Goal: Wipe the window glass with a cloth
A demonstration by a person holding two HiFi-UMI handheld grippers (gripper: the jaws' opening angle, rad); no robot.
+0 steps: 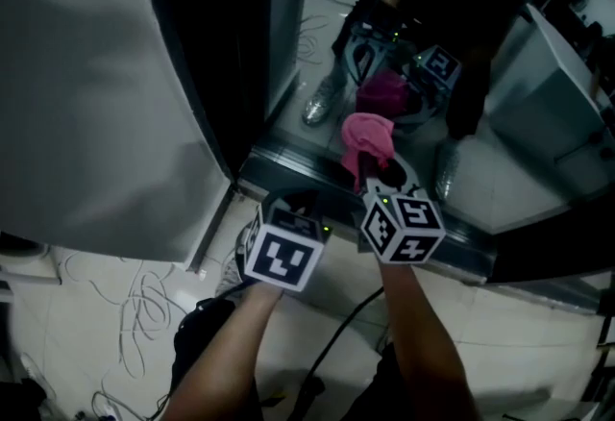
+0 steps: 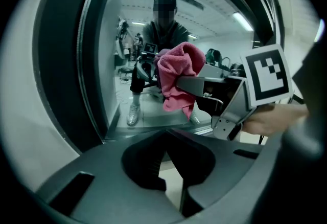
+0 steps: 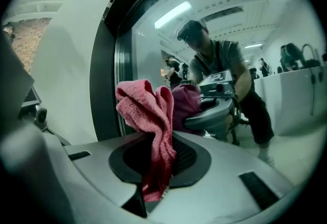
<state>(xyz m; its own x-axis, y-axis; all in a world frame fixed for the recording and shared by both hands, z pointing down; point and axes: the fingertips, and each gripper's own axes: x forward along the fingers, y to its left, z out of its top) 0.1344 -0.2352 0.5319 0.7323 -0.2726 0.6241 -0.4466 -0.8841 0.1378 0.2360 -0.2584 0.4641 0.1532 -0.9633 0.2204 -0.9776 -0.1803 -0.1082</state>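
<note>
A pink cloth (image 1: 368,142) is bunched up against the window glass (image 1: 461,111), just above the bottom frame rail (image 1: 288,164). My right gripper (image 1: 380,181) is shut on the cloth (image 3: 148,110), which stands up out of the jaws and hangs down between them in the right gripper view (image 3: 158,166). My left gripper (image 1: 300,203) sits beside it on the left, low by the rail, shut with nothing in it (image 2: 166,136). The left gripper view shows the cloth (image 2: 176,77) pressed close to the glass (image 2: 127,28). The glass mirrors the cloth, both grippers and the person.
A dark vertical window frame (image 1: 207,44) stands left of the glass, with a pale wall panel (image 1: 86,92) beyond it. Loose white cables (image 1: 135,304) lie on the tiled floor at lower left. A black cable (image 1: 336,337) runs between the forearms.
</note>
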